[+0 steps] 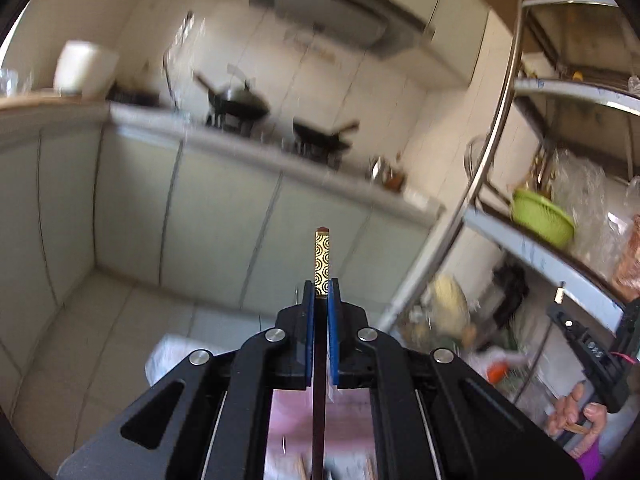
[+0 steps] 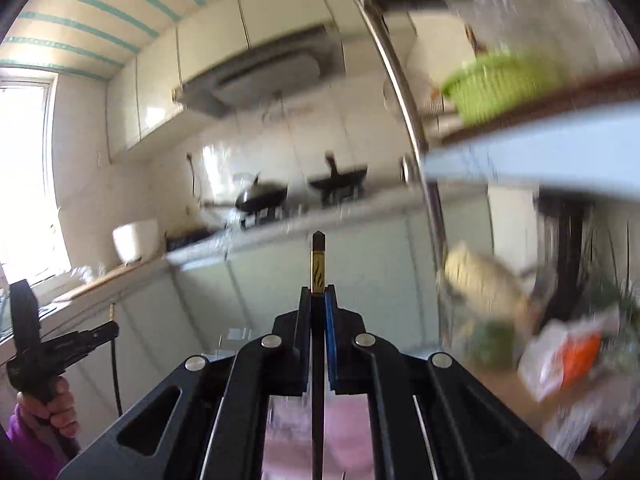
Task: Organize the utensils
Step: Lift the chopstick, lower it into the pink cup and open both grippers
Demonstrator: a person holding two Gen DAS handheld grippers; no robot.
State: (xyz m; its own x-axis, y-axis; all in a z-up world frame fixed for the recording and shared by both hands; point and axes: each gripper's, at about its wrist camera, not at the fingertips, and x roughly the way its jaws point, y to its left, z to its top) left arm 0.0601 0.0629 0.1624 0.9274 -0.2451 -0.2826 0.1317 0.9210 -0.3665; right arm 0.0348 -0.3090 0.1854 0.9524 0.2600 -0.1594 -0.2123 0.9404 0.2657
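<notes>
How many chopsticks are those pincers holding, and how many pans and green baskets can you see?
Chopsticks: 2, one with a swirl pattern in the left gripper, one with a flame pattern in the right gripper
Pans on the stove: 2
Green baskets: 1
Total: 5

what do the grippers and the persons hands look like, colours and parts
Both the left gripper and right gripper are matte black linkage frames with round silver rivets and slotted cut-outs; their fingers carry blue pads. The handheld body seen from the side has a thin red wire. The hands are bare, with a purple sleeve.
</notes>
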